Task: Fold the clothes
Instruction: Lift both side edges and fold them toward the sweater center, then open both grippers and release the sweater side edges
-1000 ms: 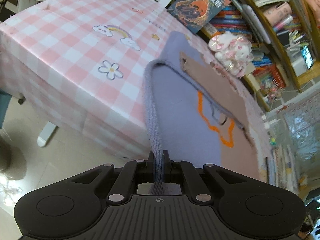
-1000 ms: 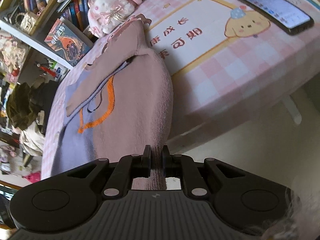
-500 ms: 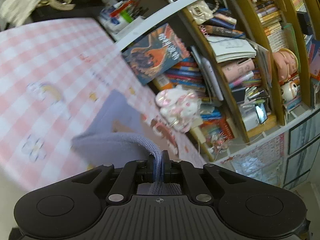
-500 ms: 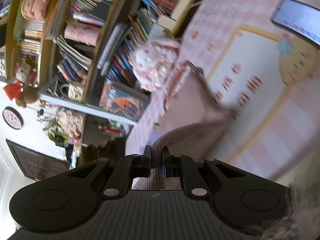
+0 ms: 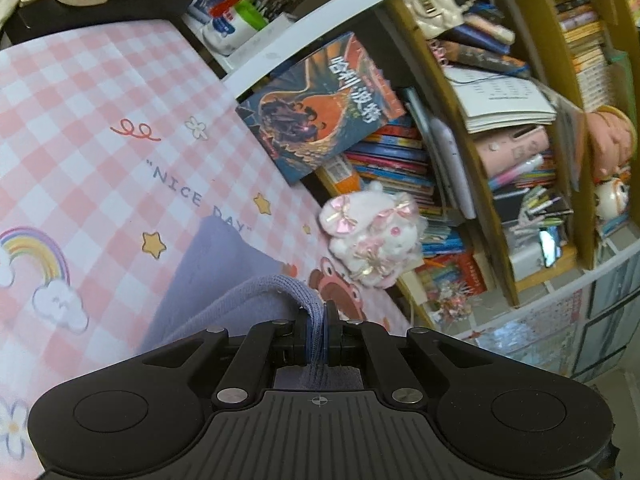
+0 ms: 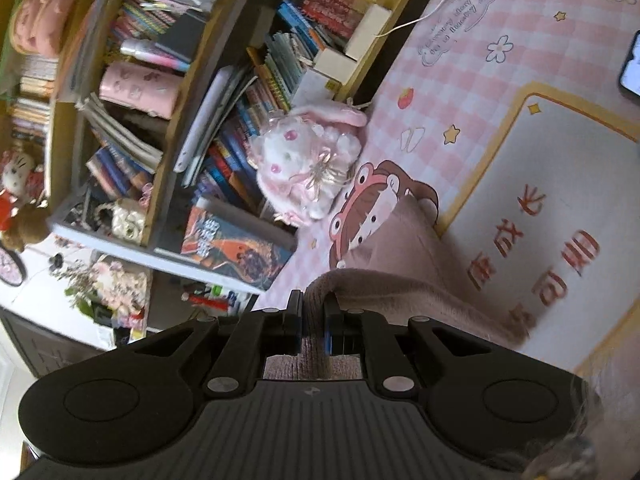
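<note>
Step in hand, as judged: a fold in progress, both tools carrying one edge of the sweater over the rest of it.

Left gripper [image 5: 319, 322]: jaws closed down on a ribbed lilac edge of the sweater [image 5: 224, 264]; the knit arches up out of the jaws and drops ahead and to the left onto the checked tablecloth [image 5: 80, 128].

Right gripper [image 6: 314, 314]: jaws likewise pinched on a ribbed edge, here dusty pink [image 6: 400, 240]; the cloth runs ahead and to the right of the tool and lies on the table.

Sweater: soft knit, lilac on the left-hand side, pink on the right, thick enough to hold a rounded hump at each grip. The middle of it is hidden under both tools, so how flat the lower layer lies cannot be told.

Next move, judged: carry both held corners forward evenly and lay them down level, short of the plush toy [image 5: 372, 236] straight ahead, before letting go.
</note>
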### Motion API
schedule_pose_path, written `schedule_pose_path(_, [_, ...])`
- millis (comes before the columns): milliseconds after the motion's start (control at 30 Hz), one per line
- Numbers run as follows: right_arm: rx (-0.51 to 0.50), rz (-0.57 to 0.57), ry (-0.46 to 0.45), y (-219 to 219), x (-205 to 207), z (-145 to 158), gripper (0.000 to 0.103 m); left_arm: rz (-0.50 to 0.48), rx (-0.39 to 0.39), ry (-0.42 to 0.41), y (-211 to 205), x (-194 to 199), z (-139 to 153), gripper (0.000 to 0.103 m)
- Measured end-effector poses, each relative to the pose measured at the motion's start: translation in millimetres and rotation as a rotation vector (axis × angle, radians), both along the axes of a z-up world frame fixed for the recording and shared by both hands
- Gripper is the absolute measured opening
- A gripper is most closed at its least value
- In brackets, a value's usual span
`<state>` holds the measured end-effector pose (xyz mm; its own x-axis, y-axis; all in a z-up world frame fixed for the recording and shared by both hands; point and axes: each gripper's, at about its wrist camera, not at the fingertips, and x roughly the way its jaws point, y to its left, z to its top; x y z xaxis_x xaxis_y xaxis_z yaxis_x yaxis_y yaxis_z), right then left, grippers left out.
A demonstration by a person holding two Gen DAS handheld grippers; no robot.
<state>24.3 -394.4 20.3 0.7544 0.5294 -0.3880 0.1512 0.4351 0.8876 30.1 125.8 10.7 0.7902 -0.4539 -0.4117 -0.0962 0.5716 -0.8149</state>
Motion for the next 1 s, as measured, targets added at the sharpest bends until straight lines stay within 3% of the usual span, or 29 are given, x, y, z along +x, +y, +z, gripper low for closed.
schedule_pose_path(267, [-0.036, -0.015, 0.086, 14.8, 50.1, -26.6, 0.009, 0.009, 0.059, 0.140, 5.6, 45.5, -34.9, 0.006])
schedule_pose_path(367, [-0.094, -0.017, 0.100, 20.6, 62.9, -31.6, 0.016, -0.007, 0.107, 0.177, 6.9, 57.0, -41.8, 0.016])
schedule_pose_path(400, [-0.121, -0.020, 0.097, 22.1, 65.6, -31.0, 0.017, -0.017, 0.138, 0.184, 7.1, 60.0, -40.5, 0.025])
schedule_pose_path(467, [-0.175, -0.027, 0.091, 25.1, 71.1, -29.7, 0.044, -0.018, 0.226, 0.157, 10.2, 60.1, -30.8, 0.040])
schedule_pose_path(500, [-0.202, -0.030, 0.088, 26.6, 73.9, -29.0, 0.050, -0.018, 0.271, 0.140, 11.9, 59.8, -25.6, 0.052])
schedule_pose_path(533, [-0.229, -0.034, 0.084, 28.0, 76.6, -28.4, 0.054, -0.014, 0.324, 0.118, 13.8, 57.9, -21.0, 0.056])
schedule_pose_path(633, [-0.382, -0.012, 0.039, 33.4, 77.1, -16.2, 0.061, -0.046, 0.462, 0.073, 15.9, 54.3, -13.7, 0.056])
schedule_pose_path(800, [-0.798, 0.149, -0.037, 66.3, 77.9, -12.4, 0.060, -0.154, 0.595, 0.037, -5.2, 62.8, -19.3, 0.056])
schedule_pose_path(900, [-0.887, 0.198, -0.006, 77.1, 84.4, -27.6, 0.053, -0.186, 0.632, 0.033, -18.1, 73.7, -26.5, 0.052])
schedule_pose_path(967, [-0.907, 0.209, 0.015, 81.3, 90.5, -37.2, 0.046, -0.219, 0.642, 0.026, -24.1, 77.8, -28.6, 0.036])
schedule_pose_path(1000, [-0.915, 0.212, 0.024, 83.0, 93.4, -40.8, 0.043, -0.241, 0.647, 0.019, -26.8, 79.2, -29.2, 0.007])
